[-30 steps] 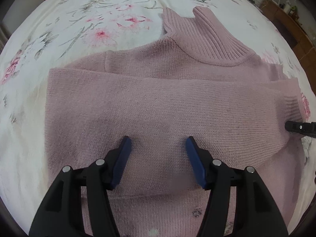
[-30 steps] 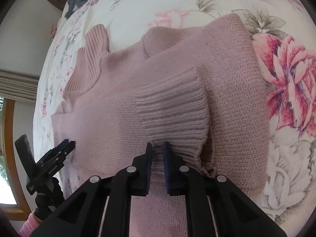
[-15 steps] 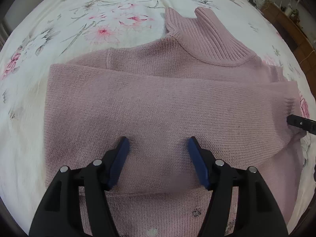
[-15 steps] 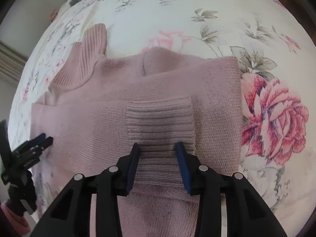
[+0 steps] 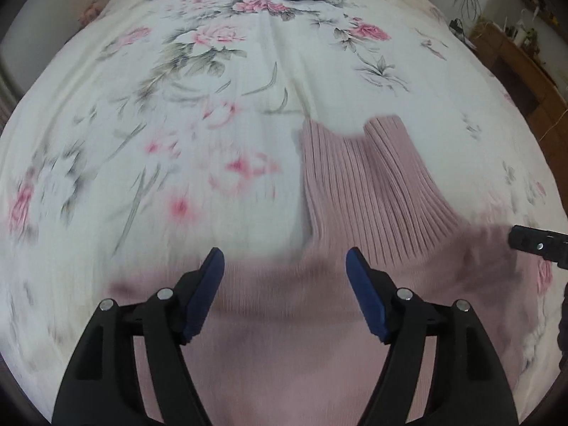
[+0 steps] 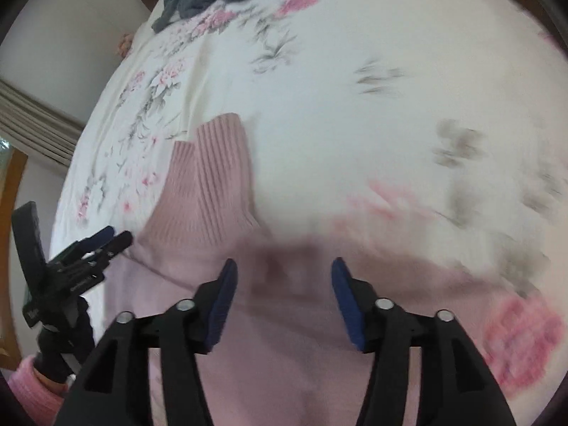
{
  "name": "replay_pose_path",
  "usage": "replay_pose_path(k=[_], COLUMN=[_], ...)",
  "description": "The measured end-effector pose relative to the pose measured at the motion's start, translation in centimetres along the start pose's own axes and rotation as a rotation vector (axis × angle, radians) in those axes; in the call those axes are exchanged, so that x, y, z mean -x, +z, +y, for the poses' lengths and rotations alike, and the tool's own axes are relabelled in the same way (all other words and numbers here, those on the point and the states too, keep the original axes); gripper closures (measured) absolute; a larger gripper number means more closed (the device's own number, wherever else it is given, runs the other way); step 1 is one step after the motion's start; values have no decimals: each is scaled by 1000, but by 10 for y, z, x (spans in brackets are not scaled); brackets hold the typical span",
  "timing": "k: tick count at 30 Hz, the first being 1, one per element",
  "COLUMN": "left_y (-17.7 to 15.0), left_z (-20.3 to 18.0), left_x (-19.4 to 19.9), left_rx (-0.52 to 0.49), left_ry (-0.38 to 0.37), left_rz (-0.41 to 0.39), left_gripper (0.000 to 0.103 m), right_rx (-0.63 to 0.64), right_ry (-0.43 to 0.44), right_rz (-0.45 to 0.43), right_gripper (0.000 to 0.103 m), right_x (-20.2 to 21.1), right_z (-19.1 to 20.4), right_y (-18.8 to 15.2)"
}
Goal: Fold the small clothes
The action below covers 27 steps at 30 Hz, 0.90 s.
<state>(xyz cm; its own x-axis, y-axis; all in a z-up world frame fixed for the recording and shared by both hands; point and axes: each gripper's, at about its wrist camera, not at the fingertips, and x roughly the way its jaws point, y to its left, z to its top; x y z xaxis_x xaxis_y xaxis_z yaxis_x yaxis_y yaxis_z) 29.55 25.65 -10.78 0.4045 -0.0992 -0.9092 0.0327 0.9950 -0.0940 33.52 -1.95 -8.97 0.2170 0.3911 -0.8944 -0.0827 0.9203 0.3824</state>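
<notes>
Both spread wide and holding nothing, left tool [image 5: 284,261] and right tool [image 6: 282,271] above the pink turtleneck sweater [image 5: 372,184], flat on the floral bed [image 5: 213,88], collar away, probably to seize the shoulders for folding.

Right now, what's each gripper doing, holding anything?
Left gripper: open, holding nothing, fingers spread above the pink sweater.
Right gripper: open, holding nothing, also over the sweater.
</notes>
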Motion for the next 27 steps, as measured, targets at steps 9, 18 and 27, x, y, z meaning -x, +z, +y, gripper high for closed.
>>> replay_pose_path(k=[9,18,27], left_y=[24,26,5], left_z=[-7,-16,-9], left_x=[-44,-54,2], left_rx=[-13,25,-8], left_ry=[-52,-164,-288], left_rz=[106,128,-27], left_gripper=[31,88,94], right_rx=[-117,-59,187], right_ry=[139,98,166], right_rz=[63,89,-54], right_gripper=[38,91,92], right_x=[-60,-71,-2], right_z=[11,35,64], right_y=[48,51,8])
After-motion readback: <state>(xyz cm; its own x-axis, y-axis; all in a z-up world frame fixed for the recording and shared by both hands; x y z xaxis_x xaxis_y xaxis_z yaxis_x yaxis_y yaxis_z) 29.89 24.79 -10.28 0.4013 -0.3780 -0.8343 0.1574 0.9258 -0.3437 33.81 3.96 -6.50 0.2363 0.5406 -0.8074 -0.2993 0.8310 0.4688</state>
